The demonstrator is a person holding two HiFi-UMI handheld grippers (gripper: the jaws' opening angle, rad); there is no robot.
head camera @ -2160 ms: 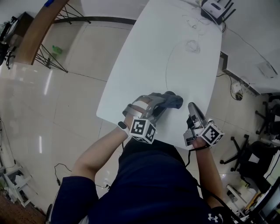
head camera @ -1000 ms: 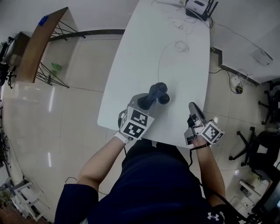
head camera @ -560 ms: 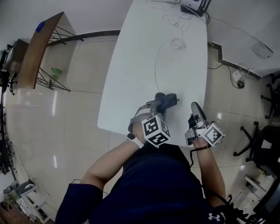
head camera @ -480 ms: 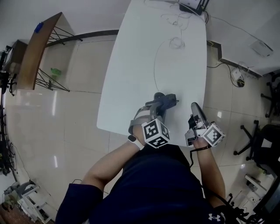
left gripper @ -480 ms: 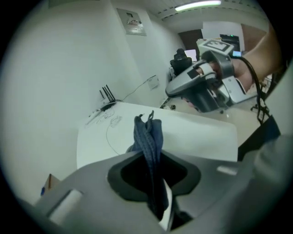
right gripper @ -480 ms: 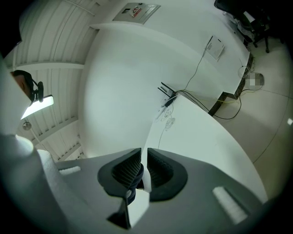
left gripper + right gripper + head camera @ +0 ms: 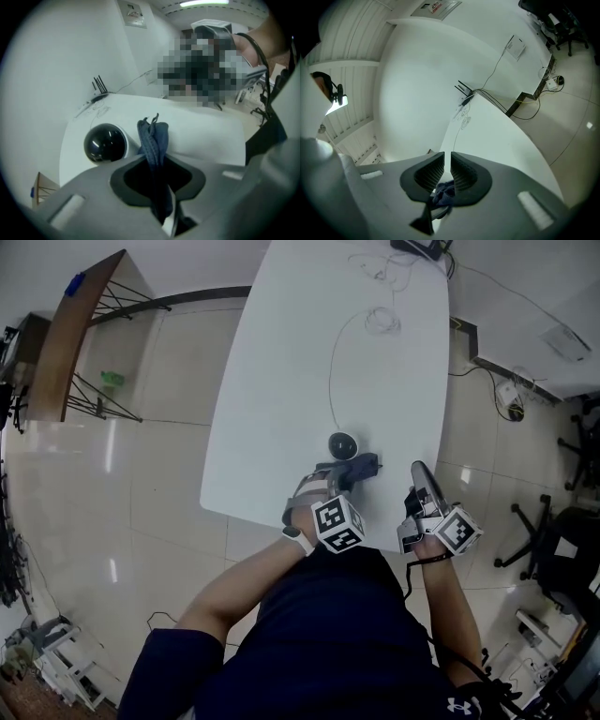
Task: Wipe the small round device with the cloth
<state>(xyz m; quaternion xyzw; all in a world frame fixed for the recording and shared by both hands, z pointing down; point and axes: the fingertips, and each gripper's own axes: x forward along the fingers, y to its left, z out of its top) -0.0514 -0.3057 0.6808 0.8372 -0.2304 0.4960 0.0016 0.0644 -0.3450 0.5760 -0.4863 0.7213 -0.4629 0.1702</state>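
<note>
Left gripper (image 7: 356, 469), clamped on a bunched dark blue cloth (image 7: 152, 140), has the small round black-domed device (image 7: 343, 444) just beyond it, slightly left.

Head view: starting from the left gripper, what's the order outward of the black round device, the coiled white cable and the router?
From the left gripper, shut on the cloth:
1. Round device, just beyond it, near end.
2. Coiled cable, far up the table.
3. Router, far edge, partly cut off.

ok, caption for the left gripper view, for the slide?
Left gripper shut on the blue cloth, beside the black dome device on the white table.
</note>
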